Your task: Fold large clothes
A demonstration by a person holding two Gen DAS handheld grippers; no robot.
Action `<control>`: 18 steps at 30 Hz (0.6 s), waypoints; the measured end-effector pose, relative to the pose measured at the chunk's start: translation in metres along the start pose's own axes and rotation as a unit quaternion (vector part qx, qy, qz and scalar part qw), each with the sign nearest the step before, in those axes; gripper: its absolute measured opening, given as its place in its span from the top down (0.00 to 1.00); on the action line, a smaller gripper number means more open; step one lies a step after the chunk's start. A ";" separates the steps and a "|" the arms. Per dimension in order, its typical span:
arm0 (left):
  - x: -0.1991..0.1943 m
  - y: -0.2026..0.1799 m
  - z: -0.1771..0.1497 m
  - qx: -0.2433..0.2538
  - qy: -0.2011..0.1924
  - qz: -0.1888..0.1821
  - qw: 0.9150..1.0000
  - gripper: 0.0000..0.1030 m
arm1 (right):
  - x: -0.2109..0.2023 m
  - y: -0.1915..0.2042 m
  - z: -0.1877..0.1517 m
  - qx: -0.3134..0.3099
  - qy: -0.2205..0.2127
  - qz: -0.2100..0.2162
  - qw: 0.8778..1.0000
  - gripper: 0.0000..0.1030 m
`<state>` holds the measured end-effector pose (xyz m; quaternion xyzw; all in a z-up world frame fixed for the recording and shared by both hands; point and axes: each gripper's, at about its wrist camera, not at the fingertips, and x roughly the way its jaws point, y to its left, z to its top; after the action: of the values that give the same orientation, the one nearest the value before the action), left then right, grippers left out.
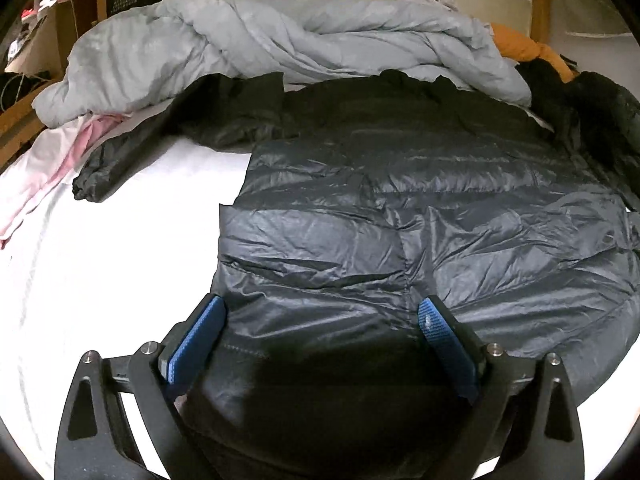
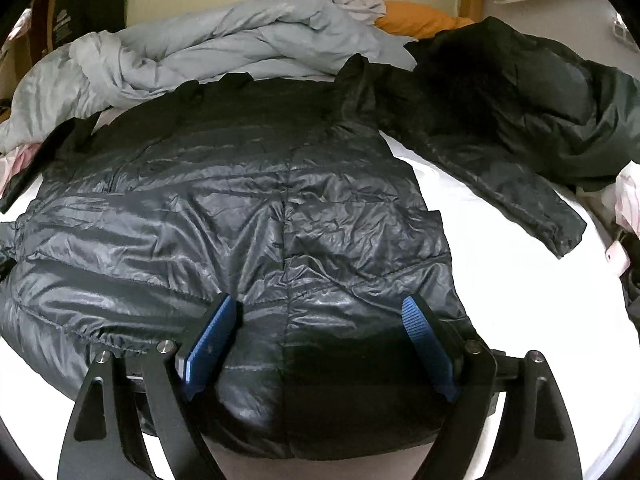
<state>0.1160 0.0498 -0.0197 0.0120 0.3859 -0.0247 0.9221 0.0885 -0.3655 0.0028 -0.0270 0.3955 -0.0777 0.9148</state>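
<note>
**Two wide claws over a puffy black jacket**

The left claw [image 1: 322, 312] is sitting nearest the camera, and its blue pads [image 1: 436, 328] are standing far apart. Nothing is being squeezed between them. The bottom part of the jacket [image 1: 420, 220] is lying under and between the pads. The right claw [image 2: 318, 312] is looking the same: its blue pads [image 2: 216, 328] are wide apart, with shiny jacket cloth lying below the gap. I cannot tell if the pads are touching the cloth.

The jacket is big, black, puffy and shiny, with a seam running up its middle. It is lying flat on the bed, spread out on the white sheet [image 1: 120, 260]. Its bottom edge is pointing toward the claws and its collar is pointing away. One sleeve [image 1: 132, 152] is stretching out to the left in the left view. The other sleeve [image 2: 516, 192] is stretching out to the right in the right view.

Behind the jacket, a grey blanket [image 1: 260, 36] is lying in a crumpled heap. Some pink cloth [image 1: 60, 156] is lying just beside the left sleeve. An orange pillow [image 2: 416, 20] is peeking out at the far end of the bed. A dark green coat [image 2: 560, 92] is piled up at the far right, near the right sleeve.
</note>
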 end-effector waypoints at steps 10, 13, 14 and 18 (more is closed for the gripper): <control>-0.073 -0.018 0.006 0.046 -0.137 0.001 0.989 0.07 | -0.036 0.000 0.003 -0.002 -0.055 0.013 0.998 0.16; -0.098 -0.034 0.002 0.078 -0.172 -0.031 0.982 0.07 | -0.057 0.006 0.001 -0.015 -0.088 0.027 0.996 0.16; -0.103 -0.040 0.001 0.089 -0.177 -0.044 0.979 0.07 | -0.063 0.008 0.000 -0.020 -0.095 0.035 0.995 0.16; -0.107 -0.067 -0.007 0.117 -0.170 -0.091 0.974 0.07 | -0.075 0.023 -0.005 -0.036 -0.106 0.072 0.991 0.16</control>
<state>0.0324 -0.0128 0.0514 0.0805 0.2173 -0.1556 0.9603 0.0364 -0.3307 0.0508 -0.0391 0.2997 0.0060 0.9532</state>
